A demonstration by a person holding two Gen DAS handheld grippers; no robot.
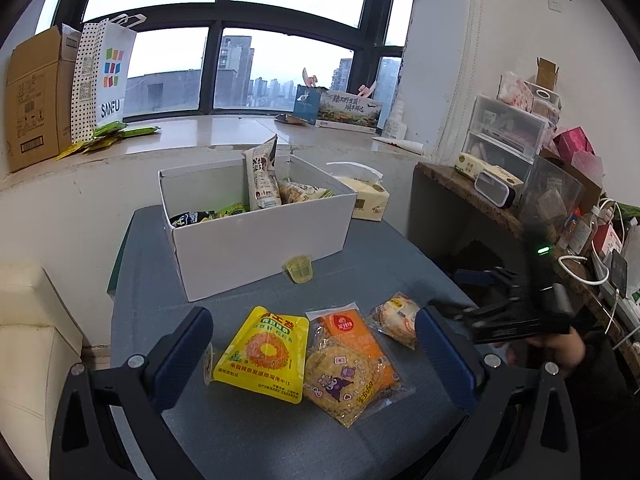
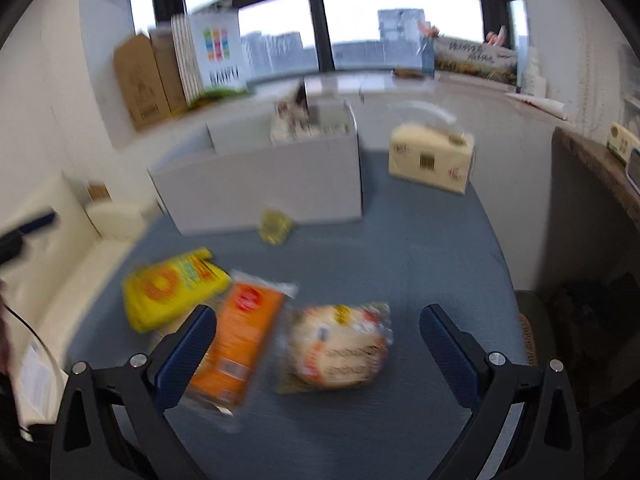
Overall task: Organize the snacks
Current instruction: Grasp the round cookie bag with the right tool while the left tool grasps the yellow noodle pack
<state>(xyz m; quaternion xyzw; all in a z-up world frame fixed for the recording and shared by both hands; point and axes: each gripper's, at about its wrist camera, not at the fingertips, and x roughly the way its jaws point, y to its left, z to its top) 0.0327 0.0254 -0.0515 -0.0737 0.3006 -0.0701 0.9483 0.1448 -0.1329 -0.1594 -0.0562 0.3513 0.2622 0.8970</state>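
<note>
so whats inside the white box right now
The white box holds a tall pale packet standing upright, a few packets beside it, and green and dark wrappers at the left. Its front wall hides anything lower down.

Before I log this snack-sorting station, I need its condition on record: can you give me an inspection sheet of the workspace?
Surface: grey-blue table, bare in places.
Job's things: white box open, several snacks inside; yellow pouch, orange packet, cartoon cookie pack, round cake pack and small jelly cup lie outside it.
Clutter: tissue pack beside the box.
Grippers: left tool open above the packets; right tool open, holding nothing; that view is blurred.
Cables: white cables on the side shelf.
Surroundings: window, cardboard carton, paper bag, plastic drawers.
</note>
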